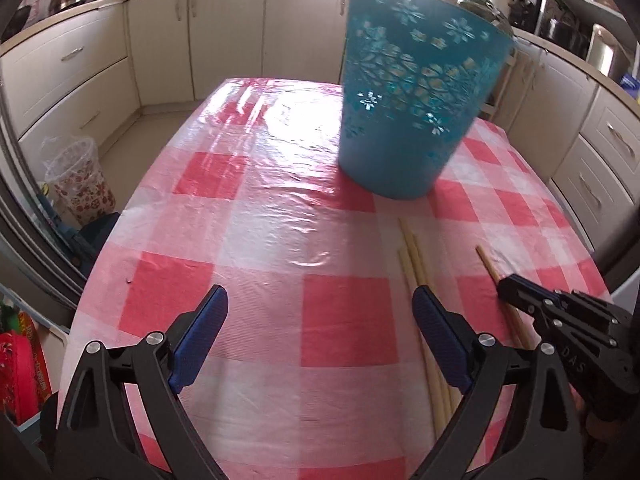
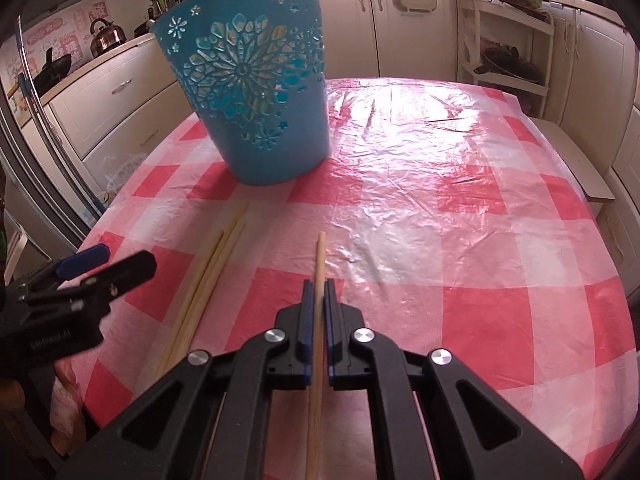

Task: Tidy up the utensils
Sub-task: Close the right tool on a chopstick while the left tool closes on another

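A teal cut-out basket point(image 1: 412, 92) stands upright on the red-and-white checked table; it also shows in the right wrist view point(image 2: 260, 80). Several pale wooden chopsticks point(image 1: 416, 264) lie side by side on the cloth in front of it, also in the right wrist view point(image 2: 208, 276). My left gripper point(image 1: 320, 312) is open and empty, its right finger over those chopsticks. My right gripper point(image 2: 319, 288) is shut on a single chopstick point(image 2: 320, 256) that lies along its fingers, low at the table. That chopstick point(image 1: 486, 260) and the right gripper point(image 1: 516, 288) show at right in the left view.
The checked tablecloth point(image 2: 460, 200) has a glossy plastic cover. Cream kitchen cabinets point(image 1: 224, 32) ring the table. A floral bin with a plastic liner point(image 1: 78, 180) stands on the floor at left. A wooden bench point(image 2: 576, 160) sits beside the table's right edge.
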Available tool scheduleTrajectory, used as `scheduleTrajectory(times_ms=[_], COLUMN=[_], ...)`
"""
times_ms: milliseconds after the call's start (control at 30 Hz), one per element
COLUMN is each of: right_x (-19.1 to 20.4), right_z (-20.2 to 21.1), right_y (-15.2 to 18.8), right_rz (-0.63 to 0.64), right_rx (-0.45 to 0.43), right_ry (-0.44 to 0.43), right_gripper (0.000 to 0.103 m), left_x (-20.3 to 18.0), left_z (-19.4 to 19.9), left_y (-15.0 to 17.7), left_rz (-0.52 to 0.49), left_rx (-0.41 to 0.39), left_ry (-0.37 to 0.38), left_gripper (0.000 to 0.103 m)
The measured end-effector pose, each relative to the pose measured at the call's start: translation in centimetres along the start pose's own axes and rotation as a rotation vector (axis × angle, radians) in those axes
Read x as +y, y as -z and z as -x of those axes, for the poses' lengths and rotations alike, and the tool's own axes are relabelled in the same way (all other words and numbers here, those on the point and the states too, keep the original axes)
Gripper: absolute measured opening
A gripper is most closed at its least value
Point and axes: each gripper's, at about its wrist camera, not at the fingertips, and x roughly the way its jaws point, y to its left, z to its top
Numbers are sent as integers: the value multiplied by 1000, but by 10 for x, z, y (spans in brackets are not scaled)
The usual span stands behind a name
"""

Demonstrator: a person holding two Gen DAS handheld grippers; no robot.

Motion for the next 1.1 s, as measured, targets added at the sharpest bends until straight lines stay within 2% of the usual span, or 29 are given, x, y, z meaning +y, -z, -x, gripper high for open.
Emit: scheduleTrajectory(times_ms=[167, 267, 367, 467, 533, 600, 633, 700, 800, 867, 967, 1100], right_x=[-6, -8, -11, -13, -13, -14, -14, -14, -15, -16, -14, -11], right_z=[1, 2, 2, 2, 2, 2, 2, 3, 3, 2, 2, 1], right_y=[2, 3, 3, 3, 3, 3, 3, 4, 4, 4, 2, 0], right_rz=[-28, -38, -51, -60, -62, -61, -58, -52, -57, -64, -59, -31], right_rx=[-6, -10, -10, -8, -7, -6, -5, -4, -2, 0, 10, 14], right_ry=[-36, -50, -67, -80, -85, -89, -90, -91, -100, -106, -97, -88], right_gripper=[6, 6, 6, 6, 6, 6, 6, 6, 6, 6, 6, 7], left_x=[-20, -18, -23, -23, -26, -32, -34, -34, -26, -18, -6, -13], left_z=[-4, -12, -13, -14, -14, -14, -14, -14, -15, -16, -16, -20], left_y=[3, 3, 5, 1, -3, -7, -8, -11, -12, -12, -15, -18], left_rz=[-62, -63, -93, -83, -92, -106, -111, -103, -89, -87, -61, -126], left_rx=[43, 83, 96, 110, 116, 116, 117, 127, 132, 119, 140, 162], left_ry=[-40, -42, -86, -90, -82, -64, -49, -4, 101, 80, 94, 23], left_gripper=[88, 87, 86, 82, 71, 44, 36, 8, 5, 5, 6, 6])
